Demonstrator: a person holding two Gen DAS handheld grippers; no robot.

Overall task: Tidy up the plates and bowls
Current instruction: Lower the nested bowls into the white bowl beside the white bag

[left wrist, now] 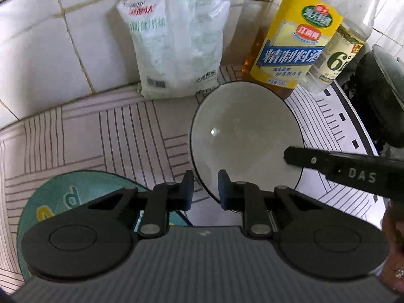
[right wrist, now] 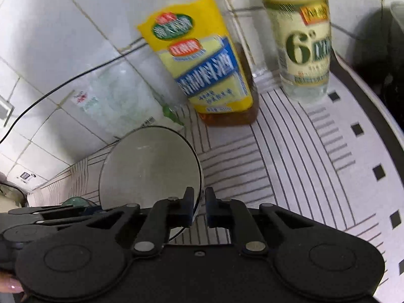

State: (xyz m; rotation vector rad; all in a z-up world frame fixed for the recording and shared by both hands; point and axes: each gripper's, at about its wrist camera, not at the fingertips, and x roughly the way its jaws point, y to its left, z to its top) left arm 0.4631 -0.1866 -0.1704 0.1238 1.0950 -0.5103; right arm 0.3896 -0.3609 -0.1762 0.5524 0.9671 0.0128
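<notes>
A white bowl with a thin black rim (left wrist: pixel 246 136) is held tilted above the patterned counter. My left gripper (left wrist: pixel 205 189) has its fingers on either side of the bowl's near rim, with a visible gap. My right gripper (right wrist: pixel 199 207) straddles the bowl's (right wrist: pixel 149 169) right rim, one finger inside and one outside, nearly closed on it. Its finger (left wrist: pixel 328 161) shows from the right in the left wrist view. A teal plate with yellow print (left wrist: pixel 68 197) lies on the counter below my left gripper.
A white bag (left wrist: pixel 176 43), a yellow-labelled cooking wine bottle (left wrist: pixel 293 40) and a clear vinegar bottle (left wrist: pixel 346 48) stand against the tiled wall. A dark pot (left wrist: pixel 381 96) sits at the right. A black cable (right wrist: pixel 63 85) runs along the wall.
</notes>
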